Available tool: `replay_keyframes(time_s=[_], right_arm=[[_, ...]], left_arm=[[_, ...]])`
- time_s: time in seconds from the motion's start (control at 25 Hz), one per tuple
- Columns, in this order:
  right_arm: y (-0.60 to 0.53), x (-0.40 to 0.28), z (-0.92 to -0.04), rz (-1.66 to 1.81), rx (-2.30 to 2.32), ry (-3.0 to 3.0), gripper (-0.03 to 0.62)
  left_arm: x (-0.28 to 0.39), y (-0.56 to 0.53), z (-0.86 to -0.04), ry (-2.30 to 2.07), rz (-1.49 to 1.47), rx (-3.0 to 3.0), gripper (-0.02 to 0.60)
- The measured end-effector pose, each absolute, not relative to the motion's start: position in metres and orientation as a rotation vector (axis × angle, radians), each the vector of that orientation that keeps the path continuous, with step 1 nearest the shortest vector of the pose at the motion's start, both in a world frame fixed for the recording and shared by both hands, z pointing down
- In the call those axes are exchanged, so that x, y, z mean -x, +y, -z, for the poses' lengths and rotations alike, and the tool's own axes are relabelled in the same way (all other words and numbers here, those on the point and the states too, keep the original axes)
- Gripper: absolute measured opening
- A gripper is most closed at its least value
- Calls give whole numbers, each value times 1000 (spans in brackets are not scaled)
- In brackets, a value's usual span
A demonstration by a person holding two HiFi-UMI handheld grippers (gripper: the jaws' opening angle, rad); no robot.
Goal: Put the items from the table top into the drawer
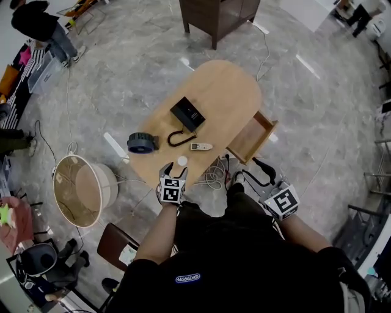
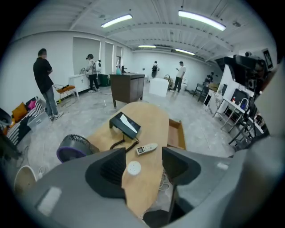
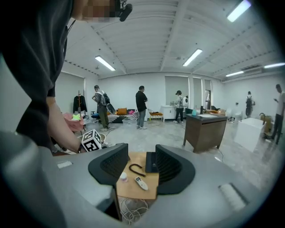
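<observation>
On the oval wooden table (image 1: 226, 92) lie a black box (image 1: 187, 114), a black curved cable (image 1: 178, 139), a white remote (image 1: 201, 147) and a small white round disc (image 1: 182, 161). A dark round fan (image 1: 142, 143) sits at the table's left edge. The wooden drawer (image 1: 252, 137) stands pulled out on the right side. My left gripper (image 1: 174, 171) hovers open just short of the disc (image 2: 133, 168), with nothing between its fingers. My right gripper (image 1: 255, 172) is open and empty near the drawer's front corner, facing the remote (image 3: 141, 182).
A white round basket (image 1: 82, 189) and a white power strip (image 1: 115, 147) lie on the floor left of the table. Loose cables (image 1: 211, 177) hang under the near edge. A dark cabinet (image 1: 217, 15) stands beyond the table. People stand far off.
</observation>
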State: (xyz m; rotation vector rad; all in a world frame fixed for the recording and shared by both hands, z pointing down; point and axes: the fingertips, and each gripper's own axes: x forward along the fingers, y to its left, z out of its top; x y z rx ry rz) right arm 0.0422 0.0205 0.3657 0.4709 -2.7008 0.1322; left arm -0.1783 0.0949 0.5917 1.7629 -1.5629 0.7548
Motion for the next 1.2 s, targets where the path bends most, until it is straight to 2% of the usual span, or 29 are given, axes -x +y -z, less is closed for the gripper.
replay_keyframes(time_s=[0.52,0.6,1.2], right_arm=[[22,-143,-403,-257,-638,-2586,204],[27,-153,-409,-274,-647,-2569,208],[40,-164,-435,-335,-615,-2492,212]], left_arm=[[178,87,-736,-1387,-1075,-1615,278],[182,87,-753,-1359,-1121,-1597,295],[190,85,-816,-1236,-1216,-1522,336]])
